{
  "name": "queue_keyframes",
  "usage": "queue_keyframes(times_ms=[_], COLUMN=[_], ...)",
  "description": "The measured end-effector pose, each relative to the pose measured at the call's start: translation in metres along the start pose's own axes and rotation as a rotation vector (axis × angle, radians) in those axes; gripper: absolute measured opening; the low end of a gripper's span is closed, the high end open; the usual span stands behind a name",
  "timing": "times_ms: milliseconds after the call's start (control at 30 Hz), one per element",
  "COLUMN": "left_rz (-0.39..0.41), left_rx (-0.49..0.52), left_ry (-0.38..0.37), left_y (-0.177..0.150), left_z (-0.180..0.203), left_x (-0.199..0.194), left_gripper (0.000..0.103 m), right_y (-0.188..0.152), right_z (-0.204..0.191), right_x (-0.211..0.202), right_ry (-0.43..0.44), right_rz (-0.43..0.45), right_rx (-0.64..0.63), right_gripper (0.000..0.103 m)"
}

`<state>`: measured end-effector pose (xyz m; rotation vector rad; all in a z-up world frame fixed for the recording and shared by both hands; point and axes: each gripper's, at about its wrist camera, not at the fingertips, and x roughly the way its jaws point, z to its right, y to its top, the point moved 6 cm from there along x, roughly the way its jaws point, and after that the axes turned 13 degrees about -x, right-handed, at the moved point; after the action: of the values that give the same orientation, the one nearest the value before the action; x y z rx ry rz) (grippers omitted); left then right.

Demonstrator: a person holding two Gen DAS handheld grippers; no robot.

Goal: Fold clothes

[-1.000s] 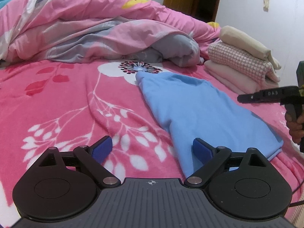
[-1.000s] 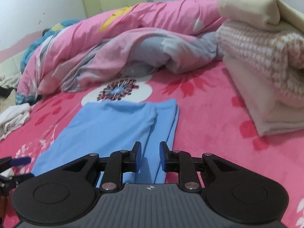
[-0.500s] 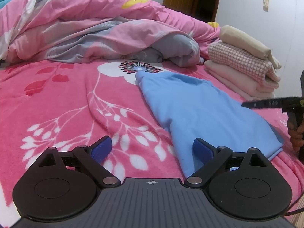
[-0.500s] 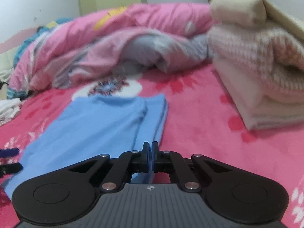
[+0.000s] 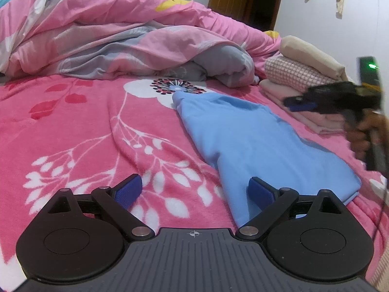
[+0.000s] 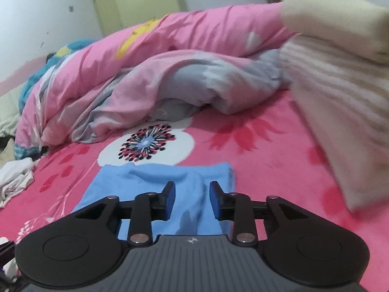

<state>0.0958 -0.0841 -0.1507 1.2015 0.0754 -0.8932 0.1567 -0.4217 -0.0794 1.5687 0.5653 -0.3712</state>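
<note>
Here I see the pink floral blanket [image 5: 73, 131] filling most of both views, with a crumpled pink duvet [image 5: 109, 36] across the top and a stack of folded clothes [image 5: 301, 82] at the right edge. The folded blue garment [image 5: 255, 141] lies flat at centre right of my left view. My left gripper [image 5: 194, 192] is spread wide, its right pad over the garment's near edge; my right gripper [image 6: 192, 199] hangs released above the cloth, gripping nothing.

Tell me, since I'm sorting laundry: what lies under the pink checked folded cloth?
Under the pink checked folded cloth lie pale pink folded layers; their number and type are hidden.
</note>
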Motion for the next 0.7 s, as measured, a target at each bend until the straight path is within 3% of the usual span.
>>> queue_keyframes(times_ms=[133, 233, 400, 700], left_rz=[-0.001, 0.000, 0.000, -0.002], left_rx=[-0.006, -0.010, -0.013, -0.007], left_ry=[-0.009, -0.015, -0.023, -0.020], left_y=[0.000, 0.000, 0.000, 0.000], left_z=[-0.001, -0.002, -0.003, -0.003], left_x=[0.000, 0.000, 0.000, 0.001], left_gripper=[0.097, 0.097, 0.098, 0.098], right_y=[0.006, 0.001, 0.005, -0.011], right_z=[0.000, 0.000, 0.000, 0.020], right_x=[0.042, 0.055, 0.040, 0.063], right_ry=[0.027, 0.047, 0.014, -0.038], right_rz=[-0.050, -0.070, 0.019, -0.062], right_rx=[-0.001, 0.001, 0.023, 0.109], right_gripper=[0.030, 0.003, 0.003, 0.004])
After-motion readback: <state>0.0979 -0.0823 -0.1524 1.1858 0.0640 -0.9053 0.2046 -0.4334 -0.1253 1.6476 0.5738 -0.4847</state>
